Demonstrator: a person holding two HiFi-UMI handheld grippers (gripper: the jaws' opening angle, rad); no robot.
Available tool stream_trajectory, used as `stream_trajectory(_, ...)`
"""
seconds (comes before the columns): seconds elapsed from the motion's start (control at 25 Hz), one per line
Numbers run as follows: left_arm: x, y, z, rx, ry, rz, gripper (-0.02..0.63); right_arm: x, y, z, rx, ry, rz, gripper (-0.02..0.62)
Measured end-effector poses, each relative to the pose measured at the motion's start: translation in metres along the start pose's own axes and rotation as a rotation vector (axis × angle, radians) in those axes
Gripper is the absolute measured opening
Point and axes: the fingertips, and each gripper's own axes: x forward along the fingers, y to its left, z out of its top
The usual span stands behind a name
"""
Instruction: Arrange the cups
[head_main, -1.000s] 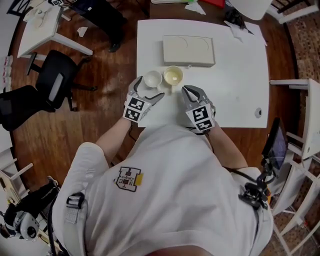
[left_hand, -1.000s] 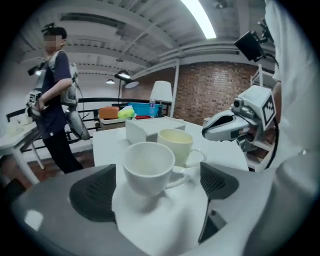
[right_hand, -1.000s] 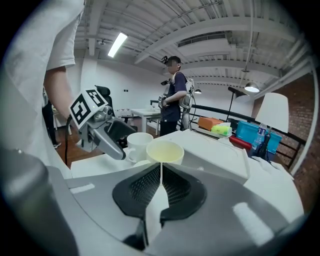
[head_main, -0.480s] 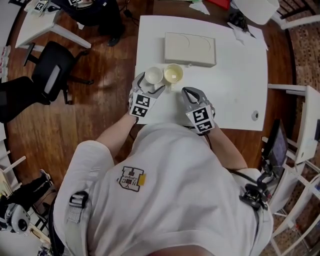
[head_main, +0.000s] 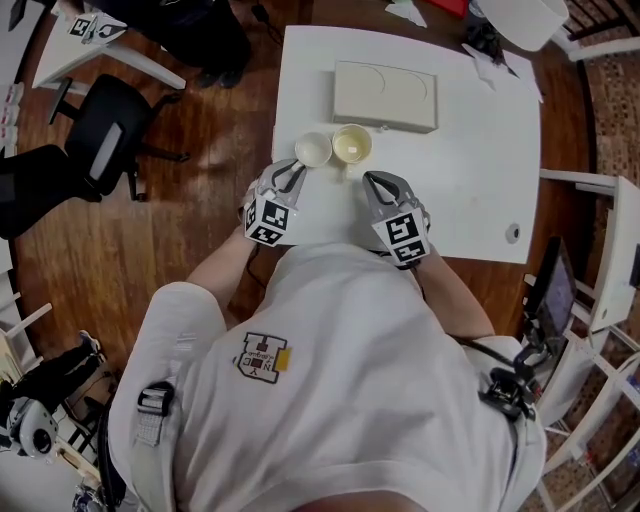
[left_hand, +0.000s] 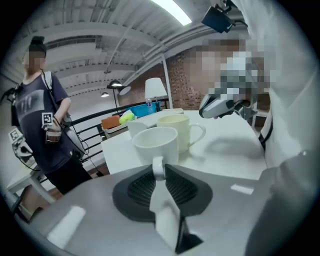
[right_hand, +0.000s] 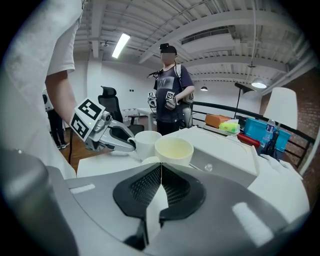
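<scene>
Closest to the person, at the near edge of the counter (head_main: 470, 150), the left tool (left_hand: 158, 169) has just been closing. Its jaws now pinch the handle (left_hand: 158, 162) of the white cup (left_hand: 155, 142), which shows as a thin white loop between the ribbed pads. The right tool (right_hand: 161, 167) hangs just beside it, pressed together with nothing between its jaws, and it points at the cups without touching either of them.

The white cup stands upright on the counter just past the left tool. The cream cup (head_main: 352, 145) stands right next to it on its right, so close that the two look to be touching or nearly so. Beyond the pair lies a flat pale box (head_main: 385, 97), and further back there is some clutter at the far edge.

To my eye the step in hand is the pick-up of the white cup: the grip is made, but the cup sits with its base on the counter, not yet lifted.

The next move calls for a straight, level lift, since a cup held only by its handle will want to swing or tip. It also has to come clear of the cream cup without knocking it. The frames don't tell me where it is meant to be set down.
</scene>
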Motion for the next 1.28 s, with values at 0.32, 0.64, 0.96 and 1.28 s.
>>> stream_trajectory(0.32,-0.004,-0.006,0.000,-0.042,-0.033,0.060,0.040,0.004,0.003,0.000,-0.015,0.011,0.008,0.002)
stream_trajectory(0.64,-0.010,-0.002,0.010,-0.081,-0.063,0.063,0.037,0.004,0.006,0.002,-0.035,0.010,0.017,0.002)
stream_trajectory(0.96,-0.013,-0.003,0.015,-0.108,-0.104,0.056,0.037,0.005,0.010,-0.001,-0.054,0.021,0.037,0.002)
stream_trajectory(1.28,-0.017,-0.005,0.019,-0.106,-0.164,0.082,0.044,0.006,0.017,-0.003,-0.072,0.038,0.061,0.002)
